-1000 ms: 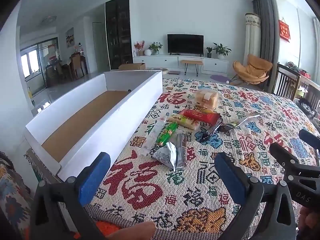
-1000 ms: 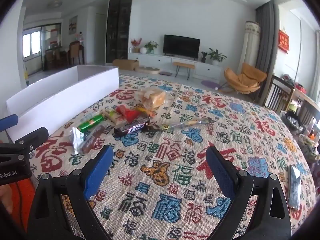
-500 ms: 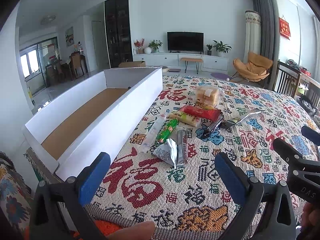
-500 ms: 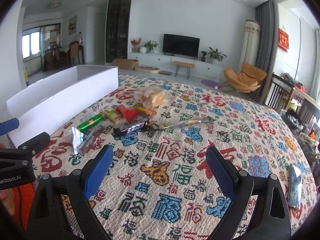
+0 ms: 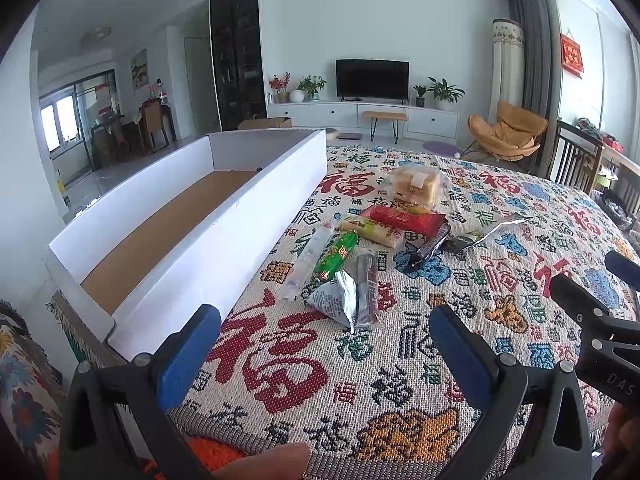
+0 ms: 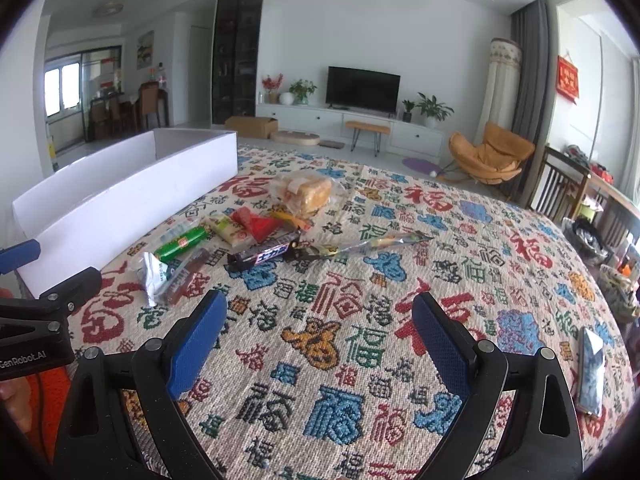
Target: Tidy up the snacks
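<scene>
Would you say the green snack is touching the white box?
Apart. In the left wrist view, the green snack lies on the cloth, with a clear wrapper and patterned cloth between it and the white box.

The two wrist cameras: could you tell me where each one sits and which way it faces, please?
Left wrist: behind the open left gripper, facing the white box and snack pile; the right gripper shows at right.
Right wrist: behind the open right gripper, facing the patterned cloth; the left gripper shows at left.
Shared: box, snacks, TV.
</scene>
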Tool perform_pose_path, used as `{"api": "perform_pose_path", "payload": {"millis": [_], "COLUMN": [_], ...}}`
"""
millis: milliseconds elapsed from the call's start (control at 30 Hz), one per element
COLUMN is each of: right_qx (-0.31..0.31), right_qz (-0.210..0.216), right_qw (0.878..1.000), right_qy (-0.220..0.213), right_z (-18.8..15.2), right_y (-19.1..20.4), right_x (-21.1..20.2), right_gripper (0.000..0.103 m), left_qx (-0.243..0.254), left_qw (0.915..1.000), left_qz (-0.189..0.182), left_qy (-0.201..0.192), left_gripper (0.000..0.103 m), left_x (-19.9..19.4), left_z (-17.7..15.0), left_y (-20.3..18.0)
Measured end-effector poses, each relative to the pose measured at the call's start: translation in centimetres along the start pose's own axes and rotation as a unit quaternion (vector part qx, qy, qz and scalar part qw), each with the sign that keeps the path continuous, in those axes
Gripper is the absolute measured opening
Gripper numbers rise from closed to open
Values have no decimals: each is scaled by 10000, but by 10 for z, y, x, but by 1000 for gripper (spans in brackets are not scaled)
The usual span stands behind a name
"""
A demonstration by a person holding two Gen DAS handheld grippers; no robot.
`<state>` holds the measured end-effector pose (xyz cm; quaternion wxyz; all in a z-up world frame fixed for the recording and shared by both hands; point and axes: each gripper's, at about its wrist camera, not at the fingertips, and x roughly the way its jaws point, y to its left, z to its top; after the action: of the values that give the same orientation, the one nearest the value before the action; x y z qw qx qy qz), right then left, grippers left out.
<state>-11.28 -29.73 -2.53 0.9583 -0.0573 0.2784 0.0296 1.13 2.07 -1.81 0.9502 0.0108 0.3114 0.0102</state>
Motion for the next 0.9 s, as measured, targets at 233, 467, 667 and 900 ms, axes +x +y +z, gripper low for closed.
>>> {"api": "perform_pose_path", "payload": {"millis": [233, 467, 667, 900], "right_qx": [10, 3, 1, 5], "right_qz": [-2, 18, 18, 27], "right_qw": [10000, 10000, 10000, 10000], "right_qy": [-7, 18, 17, 29], "right_z": [-1, -1, -1, -1], "right_y": [0, 1, 1, 2], "right_x": [0, 1, 1, 1], "right_gripper": [96, 96, 96, 96], "left_qx": [0, -2, -9, -26], "left_qw": [10000, 10000, 10000, 10000], "left_qz": [0, 0, -6, -10], "left_qy": [0, 1, 14, 27], "left_gripper": [103, 103, 103, 103], "left_x": [0, 0, 0, 1], "left_z": [0, 0, -1, -3], "left_y": [0, 0, 0, 0]}}
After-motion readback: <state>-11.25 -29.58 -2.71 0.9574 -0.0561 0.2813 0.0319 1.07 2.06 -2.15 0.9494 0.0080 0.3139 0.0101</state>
